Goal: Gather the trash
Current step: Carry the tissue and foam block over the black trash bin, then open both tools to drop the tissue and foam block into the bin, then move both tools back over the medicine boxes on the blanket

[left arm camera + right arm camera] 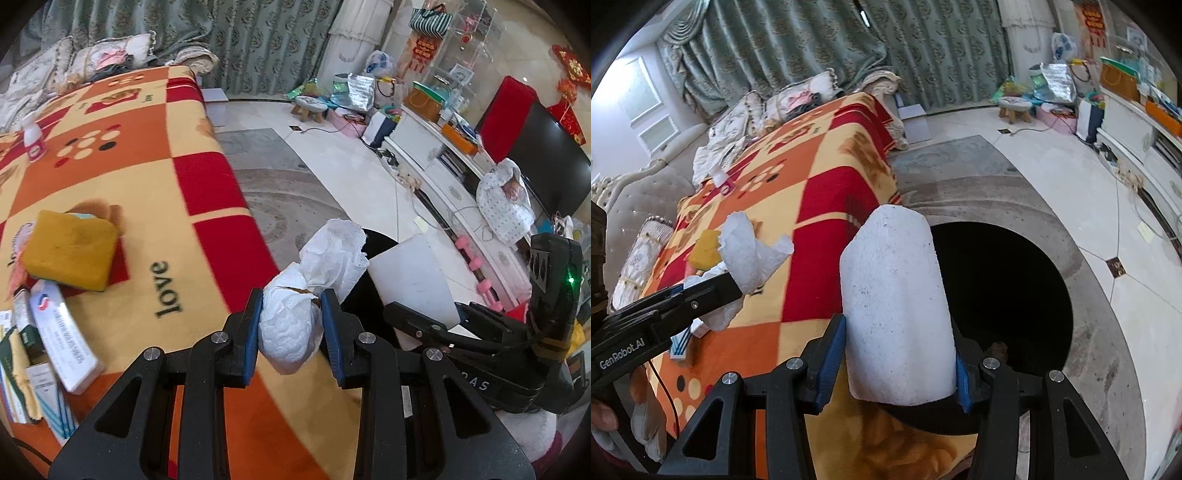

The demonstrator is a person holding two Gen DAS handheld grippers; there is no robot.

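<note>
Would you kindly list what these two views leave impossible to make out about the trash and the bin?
- Black bin: right wrist view shows only a dark opening; contents too dark, near rim hidden by the white foam block.
- Crumpled tissue: left wrist view shows a brown sliver inside; what it wraps is hidden.
- Left wrist view: the bin is mostly hidden behind the tissue and the foam block.
- Small bottle on the blanket: label too small.

Green patterned curtains (923,48) along back wall, checked orange-red blanket (122,155) over long surface, cushions (107,59) at its far end, glossy pale tiled floor (1126,277), grey rug (273,184), white TV cabinet (436,155), dark TV (546,162), small stool (310,107), daylight
</note>
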